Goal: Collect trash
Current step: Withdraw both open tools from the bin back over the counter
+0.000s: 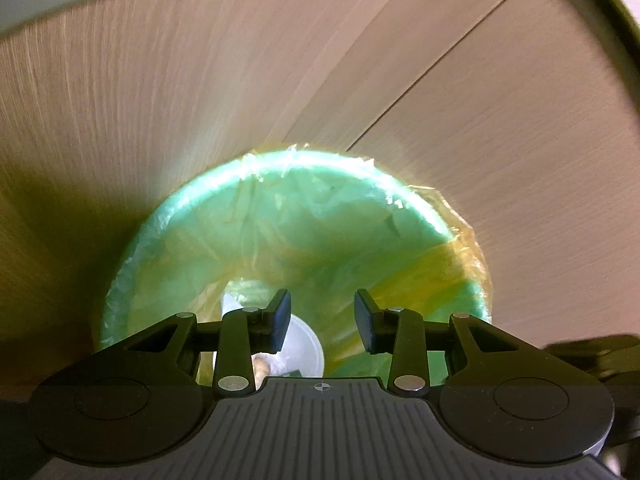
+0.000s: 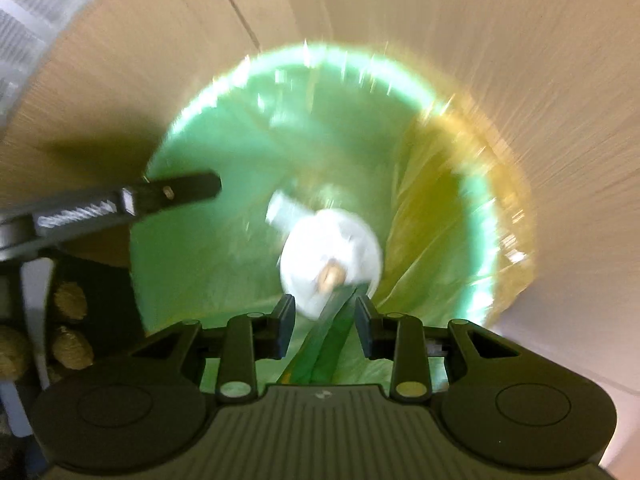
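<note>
1. We are at the drop step: both grippers hang over the green bin (image 1: 288,216), lined with a yellowish bag.
2. Our right gripper (image 2: 325,326) has its jaws partly apart, with a green wrapper (image 2: 328,344) between them; blur hides any pad contact.
3. Our left gripper (image 1: 322,320) is half open, empty.
4. A white cup (image 2: 330,256) lies at the bin's bottom.
5. Next, we judge, let the wrapper fall clear.

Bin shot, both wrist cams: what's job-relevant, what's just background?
Job: green bin with yellow liner; white cup inside; green strip between the right gripper jaws, which are opening; left gripper, empty.
Background: wooden floor; white mesh thing.
</note>
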